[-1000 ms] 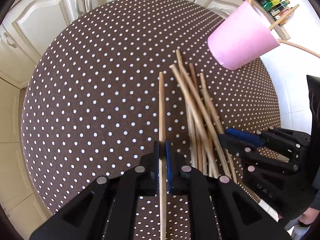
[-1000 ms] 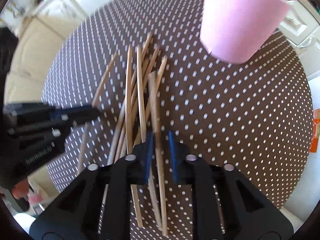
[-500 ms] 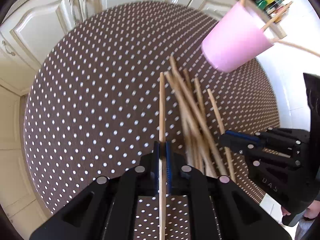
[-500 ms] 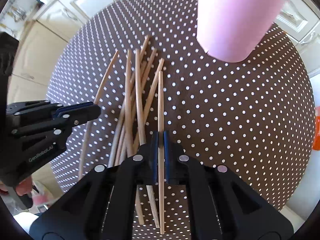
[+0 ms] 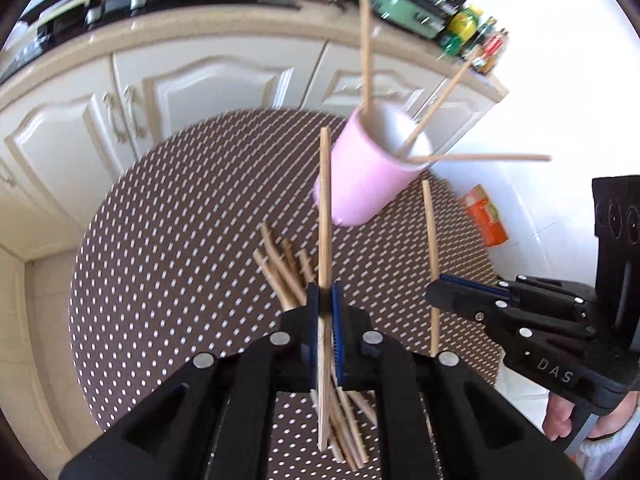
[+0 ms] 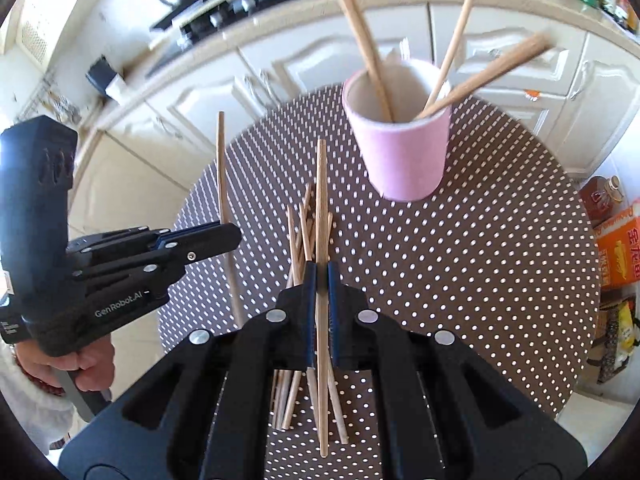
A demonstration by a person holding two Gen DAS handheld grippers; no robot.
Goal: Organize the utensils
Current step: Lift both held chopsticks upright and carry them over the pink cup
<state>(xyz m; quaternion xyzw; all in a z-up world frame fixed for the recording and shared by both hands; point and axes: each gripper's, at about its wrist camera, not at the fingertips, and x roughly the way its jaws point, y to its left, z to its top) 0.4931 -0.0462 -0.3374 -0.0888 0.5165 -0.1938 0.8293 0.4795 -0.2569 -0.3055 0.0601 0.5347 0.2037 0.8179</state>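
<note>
A pink cup (image 5: 362, 176) (image 6: 400, 136) stands on the round brown polka-dot table (image 5: 168, 240) (image 6: 460, 260) with three chopsticks leaning in it. My left gripper (image 5: 325, 304) is shut on one wooden chopstick (image 5: 325, 200) and holds it raised, tip near the cup. My right gripper (image 6: 319, 280) is shut on another chopstick (image 6: 321, 200), also lifted. Each gripper shows in the other's view: the right one (image 5: 436, 294), the left one (image 6: 232, 236). A pile of loose chopsticks (image 5: 286, 272) (image 6: 302, 240) lies on the table below both.
White kitchen cabinets (image 5: 192, 84) (image 6: 304, 60) and a countertop with bottles (image 5: 464, 32) stand behind the table. An orange box (image 5: 486, 220) (image 6: 618, 252) sits on the floor to the right. A hand holds each gripper handle.
Both grippers have lifted and tilted up from the table, each carrying its chopstick. The right gripper closed on its chopstick a second ago. The cup's open mouth now shows.
</note>
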